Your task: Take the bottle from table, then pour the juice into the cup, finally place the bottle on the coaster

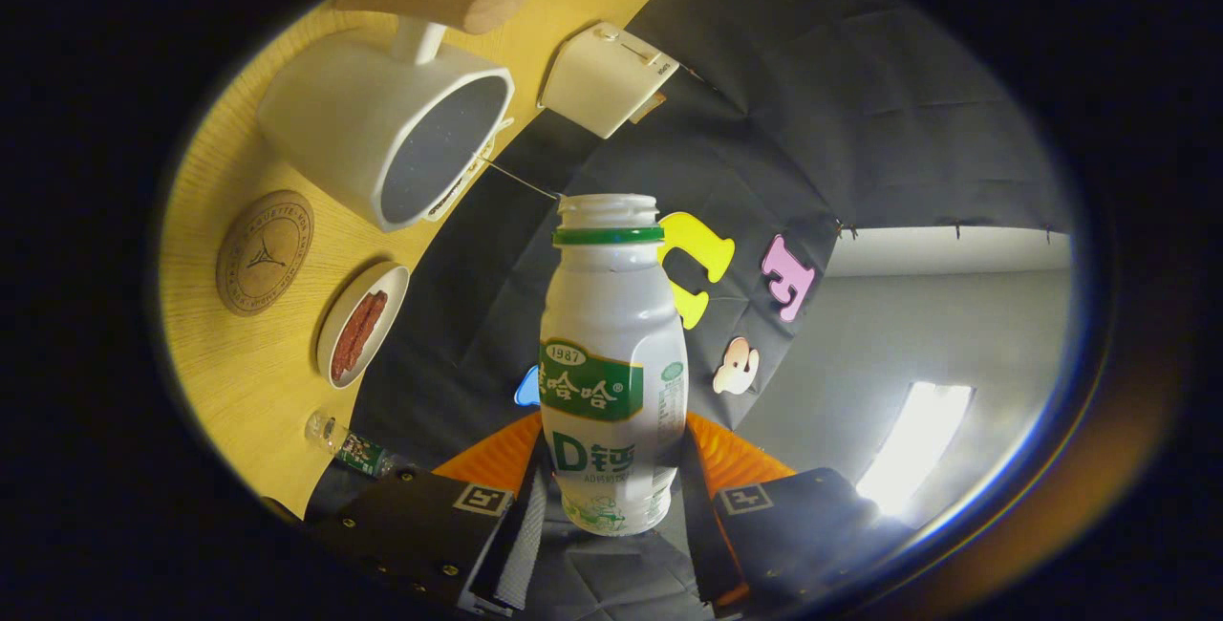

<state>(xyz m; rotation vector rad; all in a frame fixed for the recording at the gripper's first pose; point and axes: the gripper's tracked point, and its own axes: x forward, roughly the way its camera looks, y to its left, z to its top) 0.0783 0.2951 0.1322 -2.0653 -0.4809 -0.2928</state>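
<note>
Gripper view: a bottle (611,363) is seen clamped between the two fingers of the gripper (611,506), which are closed against its lower sides, one finger (497,516) pressed to one flank and the other to the opposite flank. The bottle is white, with a green band under its open, capless neck and a green label around its middle. It is held clear of the tabletop (239,382), and the whole scene appears rolled, so that the wooden tabletop is seen tilted off to the left of the fingers.

Beyond the fingers and to their left, a white cup (382,124) with a wooden handle is seen on the tabletop, its mouth turned towards the bottle's neck but apart from it. Nearer the fingers than the cup, a round cork coaster (265,252) lies flat on the wood. Just beside the coaster, a small white dish (361,323) with reddish strips in it is seen. Closest to the left finger, a small clear vial (346,445) lies on its side near the tabletop's edge. Past the cup, a white box (607,76) rests at the far edge.
</note>
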